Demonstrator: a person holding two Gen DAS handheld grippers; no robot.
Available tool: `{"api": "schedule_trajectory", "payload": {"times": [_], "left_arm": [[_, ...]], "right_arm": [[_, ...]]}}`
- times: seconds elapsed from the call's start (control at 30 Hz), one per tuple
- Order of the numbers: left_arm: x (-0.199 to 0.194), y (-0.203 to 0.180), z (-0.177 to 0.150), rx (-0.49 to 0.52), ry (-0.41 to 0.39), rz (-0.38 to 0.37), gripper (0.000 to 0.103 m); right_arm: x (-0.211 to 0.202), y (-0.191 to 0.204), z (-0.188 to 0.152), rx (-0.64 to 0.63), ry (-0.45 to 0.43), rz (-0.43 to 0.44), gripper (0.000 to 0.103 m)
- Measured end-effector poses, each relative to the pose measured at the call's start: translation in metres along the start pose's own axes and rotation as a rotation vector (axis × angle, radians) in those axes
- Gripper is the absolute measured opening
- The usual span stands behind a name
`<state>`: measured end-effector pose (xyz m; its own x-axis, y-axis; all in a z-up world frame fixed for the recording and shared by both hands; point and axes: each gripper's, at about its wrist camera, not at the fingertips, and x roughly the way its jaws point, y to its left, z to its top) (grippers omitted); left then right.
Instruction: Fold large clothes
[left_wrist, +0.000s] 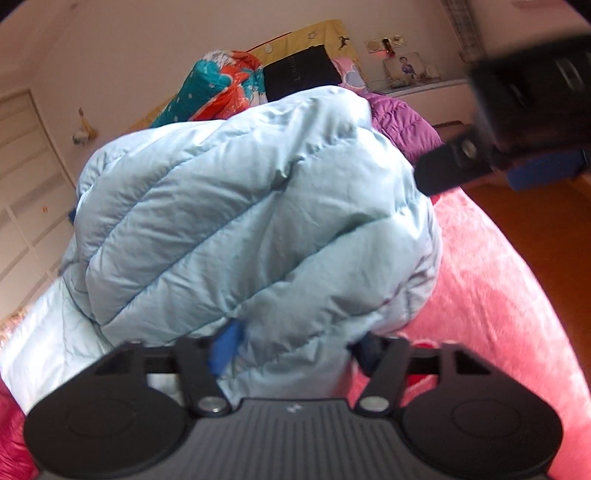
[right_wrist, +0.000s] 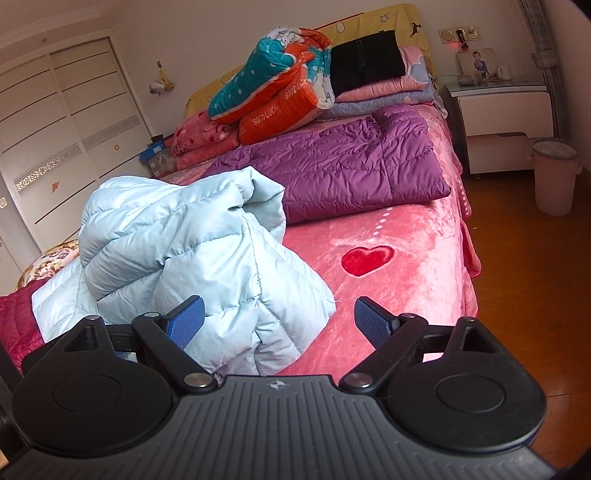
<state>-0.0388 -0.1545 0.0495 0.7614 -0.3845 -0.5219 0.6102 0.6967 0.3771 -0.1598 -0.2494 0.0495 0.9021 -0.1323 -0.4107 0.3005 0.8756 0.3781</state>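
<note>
The left hand-held gripper (left_wrist: 291, 345) is clamped on the bunched pale-blue quilted down jacket (left_wrist: 251, 221) on the pink bed (right_wrist: 406, 236); the right hand-held gripper (right_wrist: 279, 321) stands apart just beside it.

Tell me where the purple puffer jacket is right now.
The purple puffer jacket lies flat on the pink bedspread in the right wrist view, beyond the light blue jacket and just in front of the stacked quilts.

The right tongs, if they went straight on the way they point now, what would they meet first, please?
Probably the pink bedspread: the open right tongs point slightly down along it. The light blue puffer jacket sits just left of that line and might brush the left finger.
</note>
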Motion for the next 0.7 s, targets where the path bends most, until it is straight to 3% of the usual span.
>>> {"api": "schedule_trajectory", "payload": {"times": [0.13,0.23,0.5,0.7], "left_arm": [[-0.009,0.019,0.006,-0.126,0.014,-0.019,0.019],[-0.027,0.04,0.01,-0.242,-0.005,-0.035,0.01],[-0.089,0.082,0.007,-0.422,-0.081,-0.038,0.005],[-0.116,0.098,0.006,-0.506,-0.106,-0.04,0.005]], "right_arm": [[0.001,-0.002,-0.001,0.009,0.005,0.0,0.103],[0.002,-0.003,-0.001,0.007,0.015,0.001,0.103],[-0.001,-0.002,-0.004,-0.039,0.016,0.002,0.103],[-0.009,0.023,-0.013,-0.163,0.031,0.161,0.103]]}}
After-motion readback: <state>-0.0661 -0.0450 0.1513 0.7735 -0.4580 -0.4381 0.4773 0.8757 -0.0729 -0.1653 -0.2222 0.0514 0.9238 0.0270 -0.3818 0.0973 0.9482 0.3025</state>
